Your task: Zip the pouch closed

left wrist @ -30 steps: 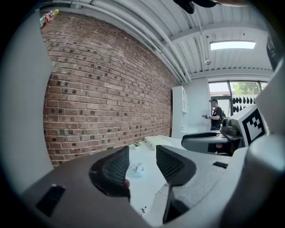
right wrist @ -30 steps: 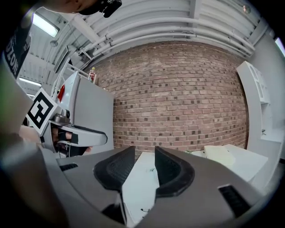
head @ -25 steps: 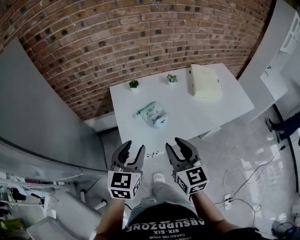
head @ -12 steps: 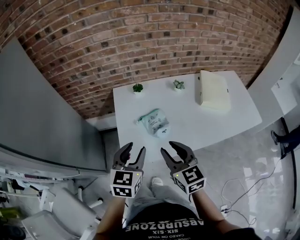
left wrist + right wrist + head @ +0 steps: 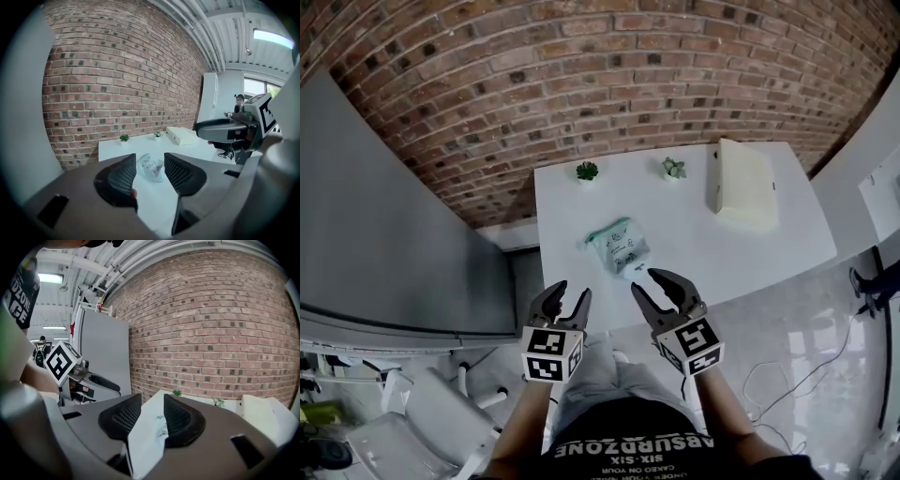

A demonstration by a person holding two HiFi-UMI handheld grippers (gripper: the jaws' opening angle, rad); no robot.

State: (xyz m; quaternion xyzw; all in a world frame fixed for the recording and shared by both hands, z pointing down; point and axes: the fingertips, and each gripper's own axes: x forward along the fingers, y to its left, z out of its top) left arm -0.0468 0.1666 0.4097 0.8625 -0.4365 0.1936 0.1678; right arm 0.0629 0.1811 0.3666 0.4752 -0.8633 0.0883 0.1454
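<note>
White table (image 5: pixel 750 253) bears the pouch (image 5: pixel 622 247); left claw (image 5: pixel 569 300) and right claw (image 5: pixel 656 286) hover before it, spread, empty.

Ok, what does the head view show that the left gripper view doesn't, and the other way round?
Only the head view: the person's shirt and a chair on the floor.
Only the left gripper view: ceiling pipes, a ceiling light and a window.
Both: the pouch lying on the table, two plants, the box, the brick wall, and the left hand-held gripper and right hand-held gripper, each with jaws apart and empty.
</note>
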